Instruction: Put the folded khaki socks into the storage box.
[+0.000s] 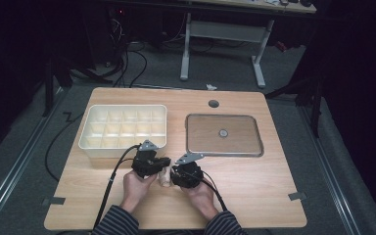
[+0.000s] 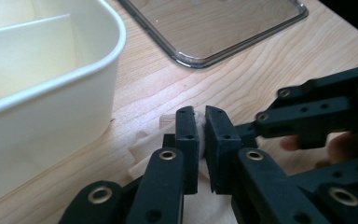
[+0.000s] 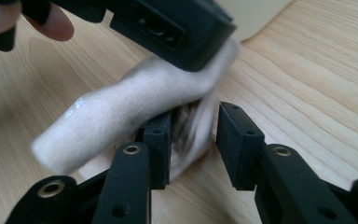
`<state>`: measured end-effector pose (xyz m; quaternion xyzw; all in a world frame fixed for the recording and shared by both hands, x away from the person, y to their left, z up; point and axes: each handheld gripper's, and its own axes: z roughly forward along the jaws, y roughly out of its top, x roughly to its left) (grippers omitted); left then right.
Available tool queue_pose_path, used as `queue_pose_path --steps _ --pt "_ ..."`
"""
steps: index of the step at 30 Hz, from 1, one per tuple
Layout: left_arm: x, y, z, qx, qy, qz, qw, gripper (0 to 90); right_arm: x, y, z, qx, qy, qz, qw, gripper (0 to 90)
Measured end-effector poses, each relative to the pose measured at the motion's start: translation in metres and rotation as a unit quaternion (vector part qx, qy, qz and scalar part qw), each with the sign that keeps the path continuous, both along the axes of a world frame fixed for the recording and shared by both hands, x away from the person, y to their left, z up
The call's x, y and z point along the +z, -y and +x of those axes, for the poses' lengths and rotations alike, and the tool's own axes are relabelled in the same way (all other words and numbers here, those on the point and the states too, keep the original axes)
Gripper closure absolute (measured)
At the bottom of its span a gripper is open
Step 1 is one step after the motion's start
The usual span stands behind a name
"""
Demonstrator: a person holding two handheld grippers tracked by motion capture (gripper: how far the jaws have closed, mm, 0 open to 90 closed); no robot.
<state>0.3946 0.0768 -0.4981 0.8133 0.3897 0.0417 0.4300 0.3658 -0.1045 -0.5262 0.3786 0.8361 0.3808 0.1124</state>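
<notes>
A cream cloth, rolled like a sock, lies on the wooden table between both hands. In the left gripper view my left gripper is shut on a thin fold of this cloth, with white fabric pinched between the pads. In the right gripper view the cloth runs up and left from my right gripper. Its end sits between the jaws against the left pad, and a gap separates it from the right pad. From above, the left gripper and right gripper face each other across the cloth.
A white box with several compartments stands just beyond the left hand, its wall close in the left gripper view. A shallow metal tray holding one small round object lies to the right. The table's near edge is right behind the hands.
</notes>
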Motion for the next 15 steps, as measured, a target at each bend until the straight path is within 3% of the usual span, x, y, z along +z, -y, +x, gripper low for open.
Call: queue_pose_path --steps 3,6,15 --pt "-0.003 0.002 0.000 -0.001 0.002 0.015 0.9999 84.8 0.002 0.009 -0.006 -0.009 0.005 0.005 0.9999 65.8" --pt "-0.004 0.004 -0.001 -0.001 0.004 0.018 0.9998 84.8 0.005 0.016 -0.013 -0.011 0.013 0.005 0.9998 66.3" --pt "-0.006 0.006 -0.001 -0.004 0.004 0.022 0.9997 84.8 0.021 0.022 -0.039 0.016 0.044 0.013 0.9988 67.3"
